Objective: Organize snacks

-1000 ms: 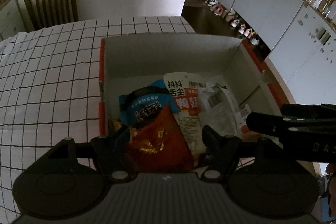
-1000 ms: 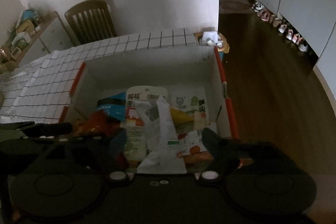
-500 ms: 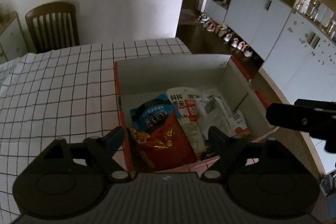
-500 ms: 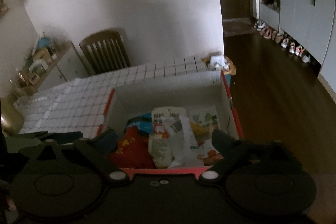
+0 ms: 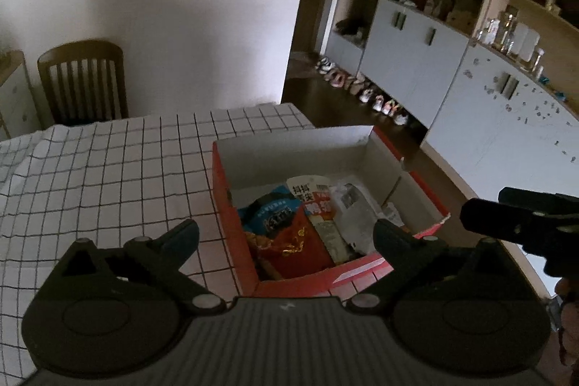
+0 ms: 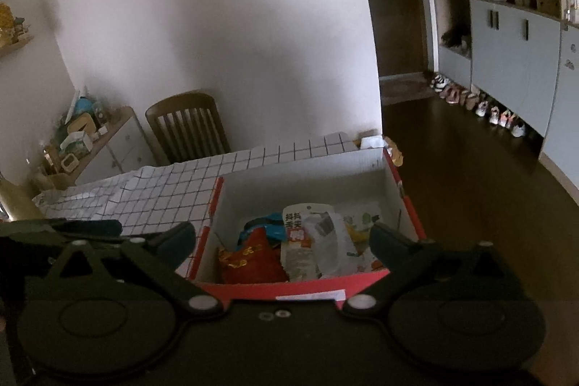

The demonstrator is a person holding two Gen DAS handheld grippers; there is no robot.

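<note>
Snack packets, a red one (image 5: 302, 243) nearest, lie in the red cardboard box (image 5: 231, 205) at the checked tablecloth's (image 5: 108, 176) three-o'clock edge, while the left gripper (image 5: 286, 236) and right gripper (image 6: 282, 239), jaws opening wide and holding nothing, hover at the box's six o'clock.

Your left gripper (image 5: 286, 234) and right gripper (image 6: 282, 237) both tilt downward side by side, fingers (image 5: 181, 236) opening wide, nothing between them.
</note>
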